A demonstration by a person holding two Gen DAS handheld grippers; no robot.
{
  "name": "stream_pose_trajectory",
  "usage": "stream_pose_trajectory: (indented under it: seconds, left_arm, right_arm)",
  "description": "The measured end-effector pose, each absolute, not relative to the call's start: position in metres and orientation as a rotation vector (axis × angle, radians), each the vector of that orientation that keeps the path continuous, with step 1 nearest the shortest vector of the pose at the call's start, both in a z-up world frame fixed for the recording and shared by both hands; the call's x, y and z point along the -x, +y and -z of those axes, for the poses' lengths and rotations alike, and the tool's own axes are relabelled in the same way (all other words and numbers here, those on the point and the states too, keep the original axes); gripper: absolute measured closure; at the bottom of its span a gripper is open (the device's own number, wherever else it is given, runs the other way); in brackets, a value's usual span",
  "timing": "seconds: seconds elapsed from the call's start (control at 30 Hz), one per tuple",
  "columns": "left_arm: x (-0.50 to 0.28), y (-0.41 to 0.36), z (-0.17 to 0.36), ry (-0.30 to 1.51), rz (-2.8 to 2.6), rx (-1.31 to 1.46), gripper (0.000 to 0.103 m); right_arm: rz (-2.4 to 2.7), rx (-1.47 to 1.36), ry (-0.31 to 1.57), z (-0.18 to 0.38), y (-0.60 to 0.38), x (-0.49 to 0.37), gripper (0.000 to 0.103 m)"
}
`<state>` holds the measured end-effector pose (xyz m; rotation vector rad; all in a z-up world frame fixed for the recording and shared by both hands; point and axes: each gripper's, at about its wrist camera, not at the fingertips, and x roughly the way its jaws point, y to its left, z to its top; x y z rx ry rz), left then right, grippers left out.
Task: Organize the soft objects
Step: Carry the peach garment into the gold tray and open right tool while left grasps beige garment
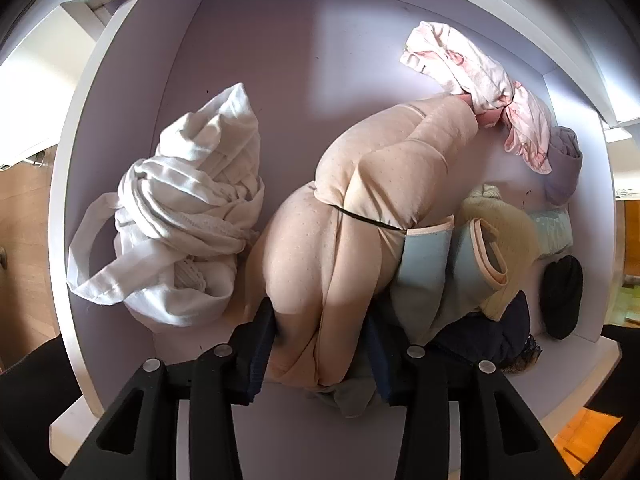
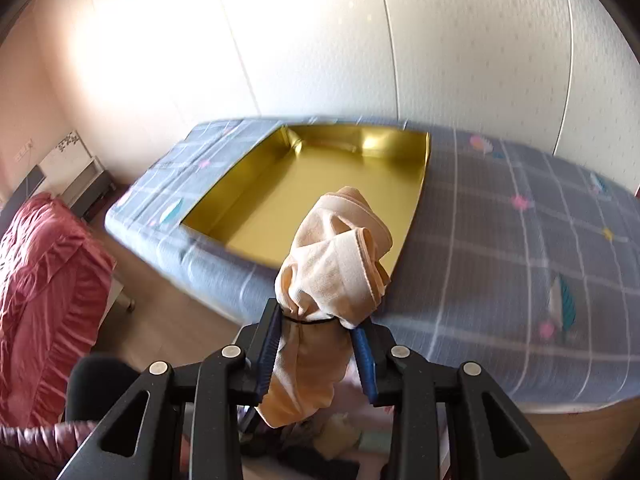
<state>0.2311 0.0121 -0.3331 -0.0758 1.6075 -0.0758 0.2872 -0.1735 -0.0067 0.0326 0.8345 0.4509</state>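
In the left wrist view, my left gripper (image 1: 320,336) is shut on a rolled peach garment (image 1: 360,200) bound with a black band, lying in a white drawer (image 1: 132,80). A crumpled white cloth (image 1: 180,220) lies to its left. A pink patterned cloth (image 1: 480,76), a light blue item (image 1: 440,264), a yellow fuzzy item (image 1: 508,220) and dark items (image 1: 560,296) lie to its right. In the right wrist view, my right gripper (image 2: 318,328) is shut on a rolled beige garment (image 2: 336,264) tied with a black band, held above the near edge of a gold tray (image 2: 280,184).
The gold tray sits on a bed with a blue checked sheet (image 2: 520,240). A pink quilted cover (image 2: 44,292) is at the left over wooden floor (image 2: 168,320). White wall panels stand behind the bed. More soft items lie below the right gripper (image 2: 344,436).
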Motion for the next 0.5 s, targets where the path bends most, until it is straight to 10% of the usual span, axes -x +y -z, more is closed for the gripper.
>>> stream_pose_trajectory:
  seconds: [0.5]
  left_arm:
    - [-0.224,0.031,0.333,1.626,0.066,0.121,0.059]
  right_arm:
    - [-0.24,0.183,0.976,0.037,-0.126,-0.468,0.069]
